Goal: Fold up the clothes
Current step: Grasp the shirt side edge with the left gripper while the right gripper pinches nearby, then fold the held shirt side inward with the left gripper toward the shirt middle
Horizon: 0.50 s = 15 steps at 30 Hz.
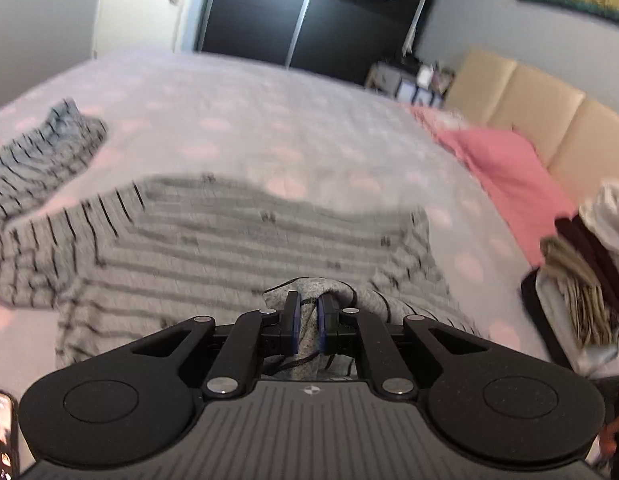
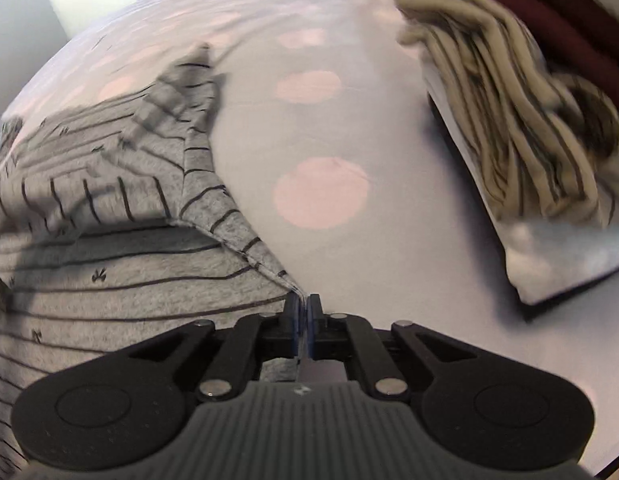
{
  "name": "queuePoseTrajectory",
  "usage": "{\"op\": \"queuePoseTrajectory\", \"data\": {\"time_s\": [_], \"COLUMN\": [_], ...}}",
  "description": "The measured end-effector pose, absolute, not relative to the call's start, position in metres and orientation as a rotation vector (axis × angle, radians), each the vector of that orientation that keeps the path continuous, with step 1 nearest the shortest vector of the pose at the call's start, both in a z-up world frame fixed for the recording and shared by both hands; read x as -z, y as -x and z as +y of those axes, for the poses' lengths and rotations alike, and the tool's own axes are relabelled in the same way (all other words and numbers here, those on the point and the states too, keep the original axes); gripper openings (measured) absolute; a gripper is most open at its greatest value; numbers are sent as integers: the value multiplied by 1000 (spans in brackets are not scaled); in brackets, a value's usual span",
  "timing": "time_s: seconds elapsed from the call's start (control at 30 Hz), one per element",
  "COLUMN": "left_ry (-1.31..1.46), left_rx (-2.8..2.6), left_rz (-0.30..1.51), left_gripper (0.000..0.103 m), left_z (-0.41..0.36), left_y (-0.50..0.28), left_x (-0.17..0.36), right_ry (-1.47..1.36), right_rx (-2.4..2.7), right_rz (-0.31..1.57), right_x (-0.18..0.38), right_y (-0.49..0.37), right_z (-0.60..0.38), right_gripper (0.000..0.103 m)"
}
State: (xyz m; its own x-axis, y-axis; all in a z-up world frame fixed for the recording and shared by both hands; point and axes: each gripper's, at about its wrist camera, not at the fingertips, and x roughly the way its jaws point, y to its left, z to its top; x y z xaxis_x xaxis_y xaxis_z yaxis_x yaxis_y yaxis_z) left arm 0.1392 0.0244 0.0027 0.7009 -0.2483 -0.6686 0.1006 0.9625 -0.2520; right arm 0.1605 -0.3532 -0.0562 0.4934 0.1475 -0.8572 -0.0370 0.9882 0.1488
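Note:
A grey shirt (image 1: 213, 248) with thin dark stripes lies spread on the bed, one long sleeve (image 1: 41, 160) reaching off to the far left. My left gripper (image 1: 308, 300) is shut on a bunched fold of this shirt at its near edge, with a dark cord hanging by the pads. In the right wrist view the same grey striped shirt (image 2: 109, 264) fills the left side, and my right gripper (image 2: 304, 300) is shut on its hem corner, a thin edge of cloth pinched between the pads.
The bedsheet (image 1: 269, 128) is pale lilac with pink dots (image 2: 321, 192). A stack of folded clothes (image 2: 521, 120) sits at the right on a white-lined case (image 1: 549, 312). A pink pillow (image 1: 505, 172) and beige headboard (image 1: 549, 120) lie beyond. A phone (image 1: 1, 432) shows at lower left.

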Motion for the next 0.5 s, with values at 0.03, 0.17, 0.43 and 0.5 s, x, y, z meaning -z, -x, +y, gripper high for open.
{"op": "queuePoseTrajectory", "data": {"time_s": [0.03,0.17,0.43,0.5], "left_ry": [192,149,138,144], "left_rx": [210,243,223,223], "left_rz": [794,867,904,903], "left_gripper": [6,6,7,7], "left_z": [20,7,14,16], "left_y": [-139,-137,-133,-131], "left_x": [2,15,25,26], "right_ry": [-120,-20,297,368], "right_rx": [-114,-110,-271,-312], "right_rz": [1056,1048,821,787], "right_x": [57,57,42,48], "right_y": [-161,-162,-150,-151], "right_z": [-353,-341,-301,-287], "right_gripper": [5,25,26,26]}}
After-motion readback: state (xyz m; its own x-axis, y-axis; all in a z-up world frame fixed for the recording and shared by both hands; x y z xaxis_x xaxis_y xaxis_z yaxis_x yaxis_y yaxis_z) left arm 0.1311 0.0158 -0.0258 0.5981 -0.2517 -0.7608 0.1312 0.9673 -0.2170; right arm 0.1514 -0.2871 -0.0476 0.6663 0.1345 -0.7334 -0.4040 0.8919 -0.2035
